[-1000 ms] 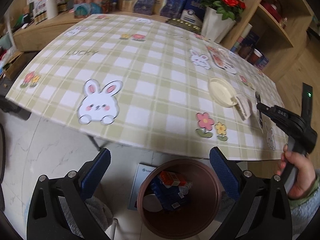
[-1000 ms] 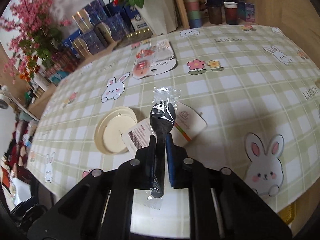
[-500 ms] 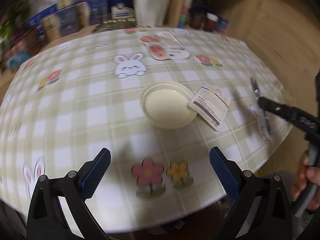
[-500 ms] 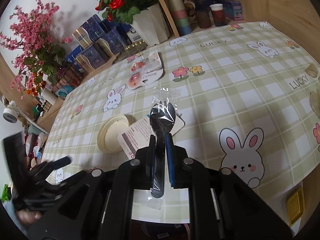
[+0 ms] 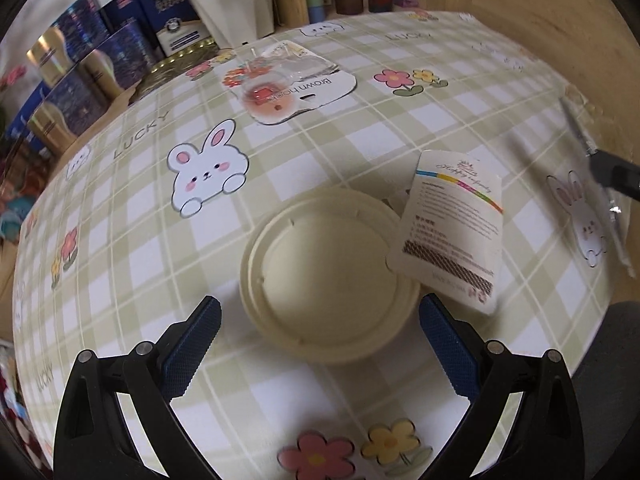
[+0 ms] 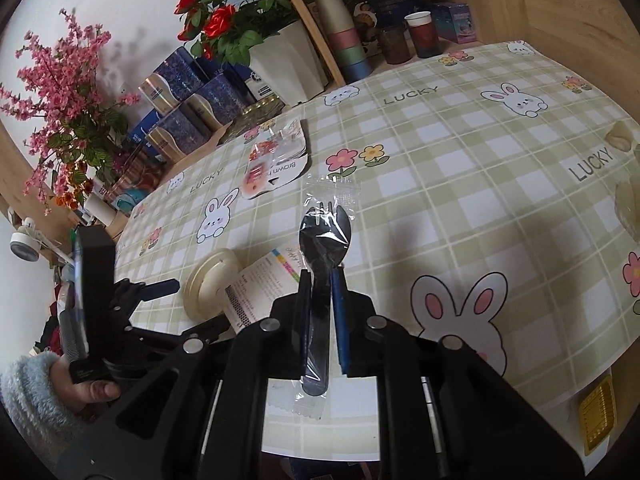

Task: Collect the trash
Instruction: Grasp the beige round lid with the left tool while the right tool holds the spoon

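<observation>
Tablecloth [image 5: 320,152] under splayed left tongs [image 5: 320,344]; only right view shows right tongs [image 6: 322,312] clamping spork [image 6: 324,236].

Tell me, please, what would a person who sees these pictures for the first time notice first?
First, the black plastic spork in its clear wrapper, clamped upright in the right gripper above the table edge. Next, the open left gripper over the cream round lid, with a printed white card leaning on the lid's right rim. Behind them, a Brown hook package lies on the green checked bunny tablecloth.
</observation>
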`<action>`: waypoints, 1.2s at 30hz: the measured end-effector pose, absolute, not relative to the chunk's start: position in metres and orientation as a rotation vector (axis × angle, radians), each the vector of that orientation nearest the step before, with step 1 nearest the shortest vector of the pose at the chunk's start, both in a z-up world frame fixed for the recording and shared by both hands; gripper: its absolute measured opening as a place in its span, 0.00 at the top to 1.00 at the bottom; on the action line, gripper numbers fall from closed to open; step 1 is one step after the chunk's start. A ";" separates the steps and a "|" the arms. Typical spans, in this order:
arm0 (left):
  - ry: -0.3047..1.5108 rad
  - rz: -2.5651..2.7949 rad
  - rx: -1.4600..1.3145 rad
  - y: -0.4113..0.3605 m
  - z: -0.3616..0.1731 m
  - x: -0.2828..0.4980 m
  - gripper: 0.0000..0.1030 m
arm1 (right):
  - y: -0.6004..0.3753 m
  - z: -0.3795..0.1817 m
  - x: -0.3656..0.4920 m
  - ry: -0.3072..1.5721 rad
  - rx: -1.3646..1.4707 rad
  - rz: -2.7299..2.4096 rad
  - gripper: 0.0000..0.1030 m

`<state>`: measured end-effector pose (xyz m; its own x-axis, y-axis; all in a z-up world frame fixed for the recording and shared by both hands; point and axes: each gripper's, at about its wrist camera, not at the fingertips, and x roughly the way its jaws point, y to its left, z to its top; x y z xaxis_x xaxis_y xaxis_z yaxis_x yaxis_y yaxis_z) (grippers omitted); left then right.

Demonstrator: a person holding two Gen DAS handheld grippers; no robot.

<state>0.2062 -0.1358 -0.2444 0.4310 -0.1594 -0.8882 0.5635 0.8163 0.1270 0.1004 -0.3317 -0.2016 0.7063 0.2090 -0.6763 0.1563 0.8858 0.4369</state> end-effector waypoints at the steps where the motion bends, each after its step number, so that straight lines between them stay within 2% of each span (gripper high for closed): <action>1: 1.034 -0.472 0.449 -0.138 -0.245 0.209 0.06 | -0.333 -0.202 0.100 0.794 0.498 0.031 0.86; 9: 1.056 -0.495 0.403 -0.145 -0.248 0.228 0.06 | -0.337 -0.205 0.096 0.800 0.514 0.029 0.86; 11: 1.055 -0.516 0.378 -0.144 -0.246 0.228 0.15 | -0.336 -0.206 0.095 0.801 0.516 0.031 0.86; 14: 1.053 -0.525 0.348 -0.137 -0.242 0.225 0.16 | -0.336 -0.206 0.093 0.803 0.519 0.032 0.86; 25: 1.014 -0.444 0.191 -0.080 -0.209 0.195 0.17 | -0.318 -0.199 0.085 0.812 0.503 0.079 0.86; 36: 0.929 -0.375 -0.038 -0.020 -0.158 0.124 0.17 | -0.288 -0.185 0.070 0.821 0.460 0.145 0.86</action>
<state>0.1237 -0.0201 -0.1585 0.5386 -0.3310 -0.7748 0.2987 0.9349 -0.1918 0.0701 -0.2876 -0.1848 0.6780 0.2995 -0.6713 0.0507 0.8920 0.4492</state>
